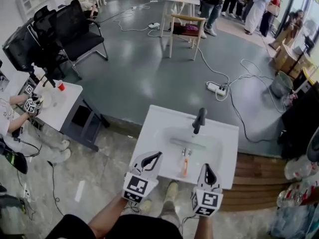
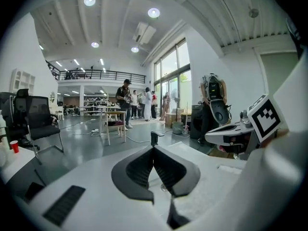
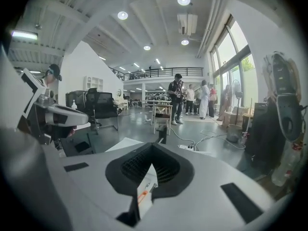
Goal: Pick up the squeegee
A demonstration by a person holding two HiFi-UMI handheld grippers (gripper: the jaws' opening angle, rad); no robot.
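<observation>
The squeegee (image 1: 185,166), with an orange handle, lies in the basin of a white sink (image 1: 149,128), below the black faucet (image 1: 199,119). My left gripper (image 1: 158,155) hovers over the sink's near left edge, shut and empty, left of the squeegee. My right gripper (image 1: 206,166) hangs over the near right edge, also shut and empty, just right of the squeegee. In the left gripper view the left gripper (image 2: 153,147) has its tips together, pointing at the faucet (image 2: 154,137). The right gripper view shows the right gripper (image 3: 152,145) with its tips touching, and the squeegee (image 3: 143,195) peeking below them.
A wooden slatted bench (image 1: 259,173) adjoins the sink on the right. A white table with a red cup (image 1: 61,86) and black office chairs (image 1: 75,31) stand at the left, where a seated person holds another gripper. A power strip (image 1: 217,88) with cables, a stool (image 1: 185,29) and people lie beyond.
</observation>
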